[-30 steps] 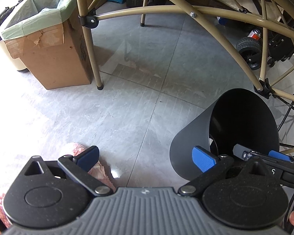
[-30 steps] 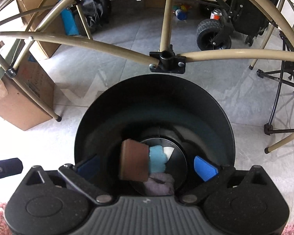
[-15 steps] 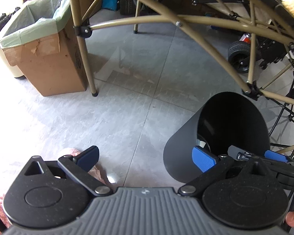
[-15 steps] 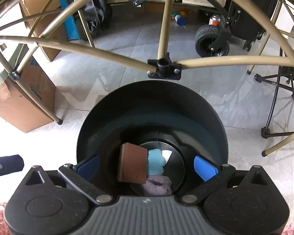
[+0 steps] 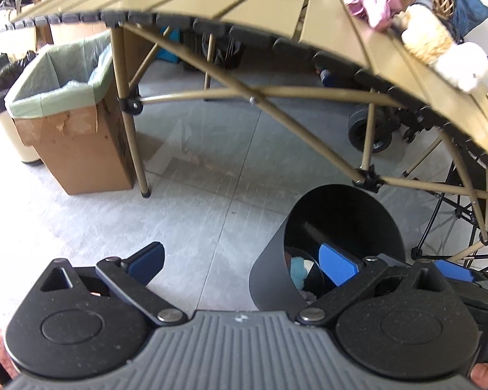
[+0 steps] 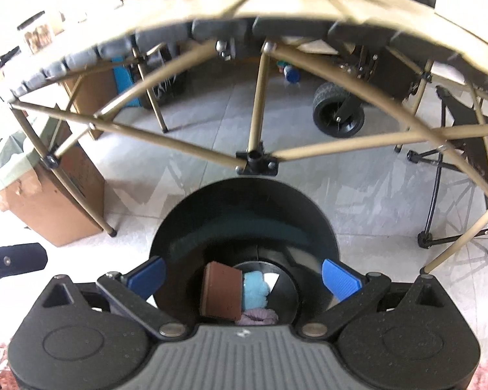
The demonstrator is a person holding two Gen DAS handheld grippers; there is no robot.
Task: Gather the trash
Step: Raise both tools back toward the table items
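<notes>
Tan slats and crossed tan tubes make up the folding table (image 5: 266,16) that arches over the far half of both views, soft toys and cloth bundles (image 5: 436,37) lying on its right end. On the grey tile floor at far left stands a cardboard box (image 5: 78,149) lined with a pale green bag, just beside a table leg. Nearer, right of centre, a black bin (image 5: 270,279) stands open-topped on the tiles, in front of the table's frame. Seen from the right wrist, the bin (image 6: 244,214) holds the collected trash at its bottom: a brown block (image 6: 221,291), a light blue scrap (image 6: 255,289) touching it, and a mauve wad (image 6: 260,316) nearest. The right gripper (image 6: 244,278) hangs above the bin's mouth, spread wide and empty. The left gripper (image 5: 242,261), left of the bin, is likewise spread with nothing between its blue pads (image 5: 146,261).
</notes>
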